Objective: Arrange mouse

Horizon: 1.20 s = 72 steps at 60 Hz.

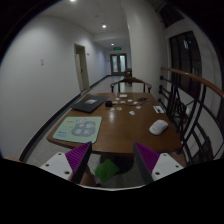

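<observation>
A white mouse (158, 126) lies on the right part of a brown wooden table (125, 135). A pale patterned mouse pad (78, 128) lies on the table's left part, apart from the mouse. My gripper (112, 160) is at the table's near edge, well short of both. Its fingers, with purple pads (78, 157), are spread wide and hold nothing. A small green patch (107, 171) shows low between the fingers, below the table edge; I cannot tell what it is.
A dark flat thing like a laptop (88, 103) and small items (128, 100) lie farther along the table. Chairs (133, 85) stand at its far end. A railing (192, 85) runs along the right. A corridor with doors (118, 62) lies beyond.
</observation>
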Each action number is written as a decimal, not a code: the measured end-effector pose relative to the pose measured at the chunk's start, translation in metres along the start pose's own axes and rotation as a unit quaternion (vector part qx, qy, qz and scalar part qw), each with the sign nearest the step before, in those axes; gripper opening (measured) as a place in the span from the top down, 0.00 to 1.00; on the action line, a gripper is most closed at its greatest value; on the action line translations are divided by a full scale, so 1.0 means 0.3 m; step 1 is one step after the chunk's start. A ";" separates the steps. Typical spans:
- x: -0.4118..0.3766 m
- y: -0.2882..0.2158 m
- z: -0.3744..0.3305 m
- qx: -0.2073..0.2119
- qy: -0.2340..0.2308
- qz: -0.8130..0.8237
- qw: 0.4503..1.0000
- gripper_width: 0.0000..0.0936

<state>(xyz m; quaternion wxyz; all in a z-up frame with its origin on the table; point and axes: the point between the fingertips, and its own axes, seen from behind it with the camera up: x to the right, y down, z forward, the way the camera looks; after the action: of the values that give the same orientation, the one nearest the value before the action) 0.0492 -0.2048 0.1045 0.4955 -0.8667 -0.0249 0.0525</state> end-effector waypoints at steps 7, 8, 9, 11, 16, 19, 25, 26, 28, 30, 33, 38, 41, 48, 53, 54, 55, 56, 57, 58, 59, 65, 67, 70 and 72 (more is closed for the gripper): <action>0.009 -0.021 -0.003 0.003 0.005 -0.006 1.000 0.09; 0.011 -0.023 -0.003 0.003 0.005 -0.005 1.000 0.09; 0.030 -0.015 0.005 0.004 0.004 -0.005 1.000 0.09; 0.022 -0.024 -0.001 0.004 0.007 -0.003 1.000 0.09; 0.064 -0.021 0.010 0.003 0.018 0.009 1.000 0.08; 0.106 -0.012 0.027 0.002 0.023 0.012 1.000 0.08; 0.238 0.005 0.076 0.006 0.042 0.007 0.999 0.08; 0.263 0.007 0.086 0.007 0.047 0.006 0.999 0.08; 0.315 0.012 0.114 0.006 0.056 0.005 0.998 0.08; 0.364 0.017 0.146 0.003 0.064 0.005 0.998 0.09; 0.436 0.030 0.198 -0.001 0.074 0.009 0.997 0.09; 0.530 0.049 0.298 -0.015 0.083 0.020 0.996 0.09; 0.574 0.059 0.357 -0.024 0.083 0.024 0.996 0.09; 0.661 0.082 0.491 -0.049 0.083 0.036 0.995 0.09; 0.698 0.069 0.574 -0.059 0.083 0.038 0.994 0.09; 0.703 0.062 0.590 -0.060 0.082 0.035 0.994 0.09; 0.706 0.060 0.603 -0.064 0.081 0.034 0.994 0.09; 0.712 0.050 0.614 -0.066 0.080 0.032 0.994 0.09; 0.716 0.040 0.629 -0.067 0.080 0.030 0.994 0.09; 0.719 0.036 0.642 -0.070 0.080 0.031 0.994 0.09; 0.728 0.029 0.654 -0.072 0.083 0.033 0.993 0.08; 0.762 -0.021 0.736 -0.082 0.088 0.038 0.992 0.10; 0.769 -0.040 0.768 -0.082 0.090 0.042 0.992 0.10; 0.784 -0.065 0.811 -0.083 0.096 0.044 0.991 0.10; 0.794 -0.075 0.834 -0.085 0.103 0.040 0.990 0.12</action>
<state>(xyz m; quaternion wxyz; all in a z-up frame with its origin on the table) 0.2571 0.0436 -0.0179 0.4173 -0.9068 0.0562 -0.0198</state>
